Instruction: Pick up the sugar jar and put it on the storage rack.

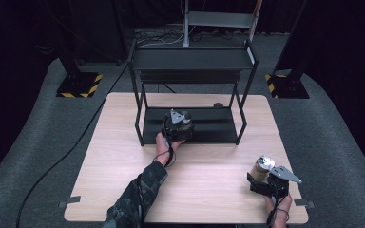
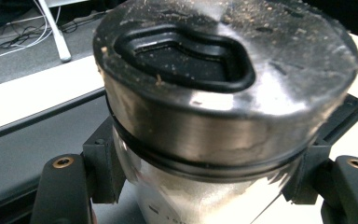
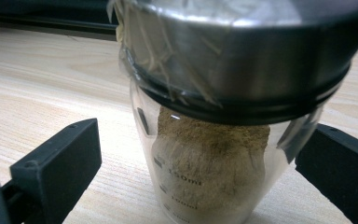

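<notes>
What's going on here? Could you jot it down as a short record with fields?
Place: wooden table with a black rack at its far side
Left tool: shut on a steel-lidded jar, at the rack's bottom shelf
Right tool: jaws open around a second jar, not pressing it
Second jar: stands on the table, holds brown powder, film over its lid

A glass spice jar (image 2: pixel 223 140) with a steel shaker lid and a black seal ring is clamped upright between the left jaws, which press on the glass just under the lid. A second glass jar (image 3: pixel 214 163), marked with measuring lines and about half filled with brown powder, is seen standing upright between the right jaws, a gap being left at the one jaw.
</notes>
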`<state>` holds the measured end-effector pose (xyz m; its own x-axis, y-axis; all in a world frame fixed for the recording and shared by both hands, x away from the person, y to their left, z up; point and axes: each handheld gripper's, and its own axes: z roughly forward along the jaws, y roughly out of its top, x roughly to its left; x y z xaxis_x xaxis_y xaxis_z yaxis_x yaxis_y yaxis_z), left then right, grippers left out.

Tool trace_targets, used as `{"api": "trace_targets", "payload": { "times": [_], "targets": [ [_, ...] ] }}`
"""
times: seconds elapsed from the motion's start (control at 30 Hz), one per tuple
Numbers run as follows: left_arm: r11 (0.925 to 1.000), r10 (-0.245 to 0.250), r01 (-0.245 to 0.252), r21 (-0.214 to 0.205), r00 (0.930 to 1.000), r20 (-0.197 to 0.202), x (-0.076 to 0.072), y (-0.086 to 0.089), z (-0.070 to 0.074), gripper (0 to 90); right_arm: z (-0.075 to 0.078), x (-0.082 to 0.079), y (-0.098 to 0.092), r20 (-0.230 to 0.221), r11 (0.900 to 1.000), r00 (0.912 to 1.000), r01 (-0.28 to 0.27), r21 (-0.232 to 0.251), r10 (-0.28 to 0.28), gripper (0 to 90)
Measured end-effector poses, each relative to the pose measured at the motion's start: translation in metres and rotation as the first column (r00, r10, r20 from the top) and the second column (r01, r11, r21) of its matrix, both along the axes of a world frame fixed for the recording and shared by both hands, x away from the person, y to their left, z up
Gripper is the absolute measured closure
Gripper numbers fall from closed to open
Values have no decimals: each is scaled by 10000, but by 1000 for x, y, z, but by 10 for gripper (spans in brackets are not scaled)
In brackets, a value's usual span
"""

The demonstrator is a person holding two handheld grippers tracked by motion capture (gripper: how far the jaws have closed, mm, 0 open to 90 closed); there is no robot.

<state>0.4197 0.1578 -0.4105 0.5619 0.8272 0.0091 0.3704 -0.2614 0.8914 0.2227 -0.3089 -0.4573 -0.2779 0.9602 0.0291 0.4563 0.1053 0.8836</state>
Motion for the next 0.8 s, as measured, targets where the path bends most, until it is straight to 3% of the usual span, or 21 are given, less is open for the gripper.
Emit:
{"api": "trace_targets", "payload": {
  "times": [0.8],
  "targets": [
    [9995, 290, -289, 100, 9995, -119, 11, -6, -18, 299, -1, -1, -1, 63, 10000, 10000, -24, -6, 24, 0]
  ]
}}
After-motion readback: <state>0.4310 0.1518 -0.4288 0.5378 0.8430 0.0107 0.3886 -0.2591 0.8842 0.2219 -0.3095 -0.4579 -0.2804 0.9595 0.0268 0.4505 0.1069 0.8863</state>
